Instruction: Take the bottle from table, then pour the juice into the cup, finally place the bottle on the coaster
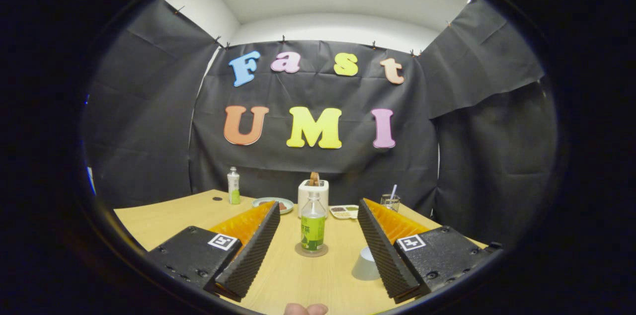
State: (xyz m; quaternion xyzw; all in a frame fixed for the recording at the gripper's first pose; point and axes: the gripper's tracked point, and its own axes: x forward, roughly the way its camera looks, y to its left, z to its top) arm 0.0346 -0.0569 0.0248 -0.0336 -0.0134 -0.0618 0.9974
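One bottle point(313, 228) is standing upright on the coaster point(311, 251), between and just ahead of the fingers. Tongs point(318, 210) are gaping wide, holding nothing. Cup point(366, 264) is sitting on the bench point(164, 218), beside the right finger.

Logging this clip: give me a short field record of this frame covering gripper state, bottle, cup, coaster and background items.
gripper: open, fingers spread wide, touching nothing
bottle: upright, green label, between and just beyond the fingers, standing on the coaster
coaster: round, under the bottle
cup: white, beside the right finger, partly hidden by it
second bottle: upright, far end of table
toaster: white, behind the bottle
plate: left of toaster
table: light wood
pouring: cannot tell
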